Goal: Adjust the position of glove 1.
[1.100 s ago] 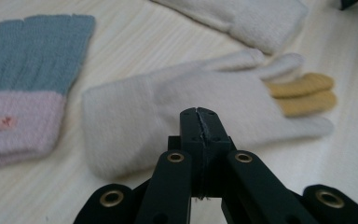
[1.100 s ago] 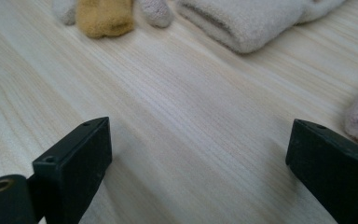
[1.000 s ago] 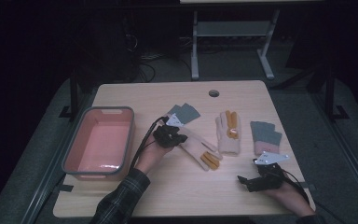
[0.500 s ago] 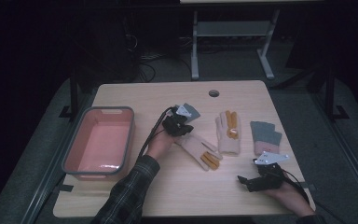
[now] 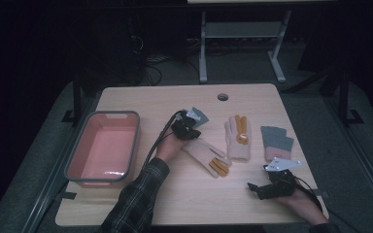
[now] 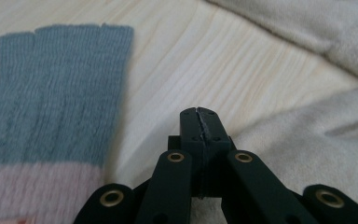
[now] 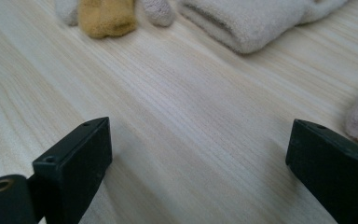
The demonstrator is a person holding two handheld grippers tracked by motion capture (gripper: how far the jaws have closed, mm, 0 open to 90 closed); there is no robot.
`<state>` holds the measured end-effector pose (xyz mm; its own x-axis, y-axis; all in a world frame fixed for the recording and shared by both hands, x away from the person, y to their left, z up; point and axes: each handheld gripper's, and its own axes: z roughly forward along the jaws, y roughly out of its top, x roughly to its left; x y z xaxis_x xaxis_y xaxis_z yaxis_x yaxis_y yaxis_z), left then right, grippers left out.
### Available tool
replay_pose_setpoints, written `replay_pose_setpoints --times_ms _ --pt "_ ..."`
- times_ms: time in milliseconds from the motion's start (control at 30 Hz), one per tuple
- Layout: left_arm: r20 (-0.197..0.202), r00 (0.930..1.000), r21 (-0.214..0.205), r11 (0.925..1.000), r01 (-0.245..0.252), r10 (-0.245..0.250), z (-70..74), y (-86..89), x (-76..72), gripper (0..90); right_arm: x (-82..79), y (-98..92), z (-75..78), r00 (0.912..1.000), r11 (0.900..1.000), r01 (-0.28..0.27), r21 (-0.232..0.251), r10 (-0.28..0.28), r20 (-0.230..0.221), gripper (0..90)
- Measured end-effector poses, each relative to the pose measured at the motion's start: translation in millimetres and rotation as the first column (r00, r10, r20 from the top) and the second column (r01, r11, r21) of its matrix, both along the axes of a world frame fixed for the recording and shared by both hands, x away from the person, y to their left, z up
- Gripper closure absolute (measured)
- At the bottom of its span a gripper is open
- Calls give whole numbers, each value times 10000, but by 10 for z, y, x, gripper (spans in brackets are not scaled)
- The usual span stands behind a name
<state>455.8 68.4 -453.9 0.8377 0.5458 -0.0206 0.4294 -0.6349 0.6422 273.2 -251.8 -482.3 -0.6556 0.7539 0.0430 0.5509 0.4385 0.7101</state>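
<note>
Four gloves lie on the wooden table [image 5: 175, 204]. A grey glove [image 5: 201, 115] with a pink cuff [image 6: 51, 93] lies just beyond my left gripper [image 5: 192, 124], whose jaws are shut with nothing between them [image 6: 199, 114]. Their tip hovers over bare wood between the grey glove and a cream glove [image 6: 317, 130] with orange fingertips [image 5: 206, 154]. A second cream and orange glove [image 5: 237, 138] and a second grey and pink glove [image 5: 276, 142] lie to the right. My right gripper [image 5: 252, 187] rests near the front right edge, open and empty [image 7: 198, 154], facing the cream glove [image 7: 256, 18].
A pink bin [image 5: 82, 150] with a grey rim stands at the table's left side. A round cable hole [image 5: 222, 96] sits near the far edge. A metal frame [image 5: 238, 34] stands on the dark floor beyond the table.
My left hand has moved away from the person and slightly right, up to the near edge of the grey glove. The right gripper has stayed in place.
</note>
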Motion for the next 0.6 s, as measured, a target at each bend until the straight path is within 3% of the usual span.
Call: replay_pose_setpoints --times_ms 600 --pt "-855 9956 -49 9992 -398 393 15 380 -416 894 1 1 0 10000 10000 0 -7 0 9 67"
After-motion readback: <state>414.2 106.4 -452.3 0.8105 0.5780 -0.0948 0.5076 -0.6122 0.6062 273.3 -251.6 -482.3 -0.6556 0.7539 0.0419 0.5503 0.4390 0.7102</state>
